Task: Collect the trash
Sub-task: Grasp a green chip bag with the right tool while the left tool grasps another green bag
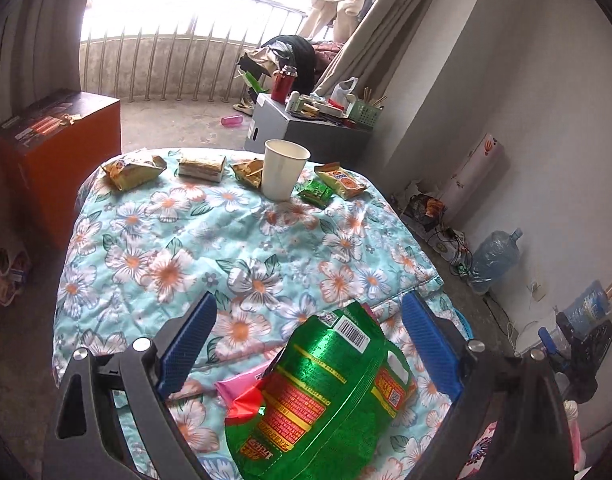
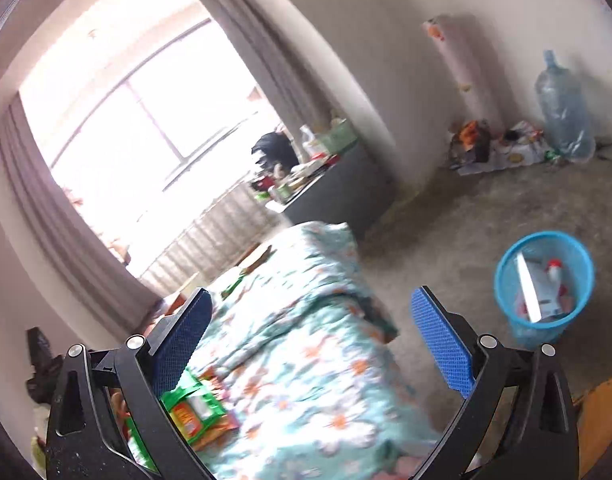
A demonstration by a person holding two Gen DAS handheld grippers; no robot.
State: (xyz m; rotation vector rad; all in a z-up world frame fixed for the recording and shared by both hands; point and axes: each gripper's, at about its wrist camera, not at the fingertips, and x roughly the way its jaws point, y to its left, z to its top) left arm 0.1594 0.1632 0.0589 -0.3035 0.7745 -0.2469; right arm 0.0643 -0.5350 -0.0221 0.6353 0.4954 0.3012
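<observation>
In the left wrist view a large green snack bag (image 1: 326,392) lies on the floral-covered table (image 1: 210,248), with a pink wrapper (image 1: 242,380) beside it. My left gripper (image 1: 308,344) stands open, its blue pads wide on either side of the bag and not pressing on it. At the far edge stand a white paper cup (image 1: 284,174) and several snack wrappers (image 1: 134,170). My right gripper (image 2: 312,344) is open and empty above the table's right side. A blue mesh trash basket (image 2: 544,284) with trash inside stands on the floor to its right. The green bag (image 2: 194,408) shows low left there.
An orange box (image 1: 58,152) stands left of the table. A grey cabinet (image 1: 306,132) piled with clutter is behind it. A large water jug (image 2: 562,108) and floor clutter (image 2: 498,148) sit by the wall. Bare concrete floor (image 2: 446,240) lies between table and basket.
</observation>
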